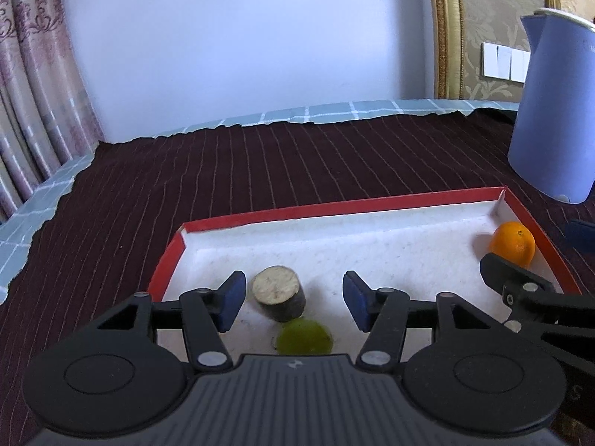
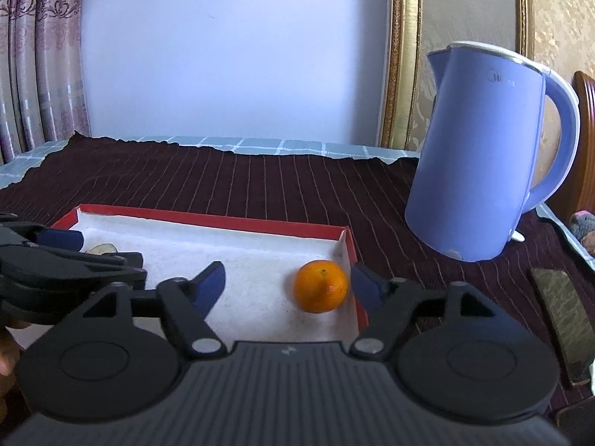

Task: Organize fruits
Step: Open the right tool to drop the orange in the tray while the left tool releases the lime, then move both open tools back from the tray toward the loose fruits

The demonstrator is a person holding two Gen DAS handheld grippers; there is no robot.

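Between the left tongs' blue pads sits a stub, a short cut cylinder with a pale top face, standing upright on the white liner of the red-rimmed tray. It stands just beside the left-hand pad, and no contact can be confirmed. A green fruit, blurred, lies nearer the tongs' body, touching or almost touching the stub's base. These tongs stand moderately wide and hold nothing.

Ahead of the right tongs lies an orange, resting in the tray's right end, close to the wall and just beside the right-hand pad. That pad appears to overhang the rim. These tongs stand wide and hold nothing. In the right view the left tongs reach into the tray from the left side.

Judgement: both fruits appear to be placed in the tray, so the step in hand is release and withdrawal. To do it well, each pair of tongs should back away straight along its own line, jaws held apart, so that no pad brushes the fruit. The orange is round and will roll if nudged; the wall beside it offers some check. The left tongs must clear the stub without tipping it onto the green fruit. The kettle stands well apart to the right and poses little risk.
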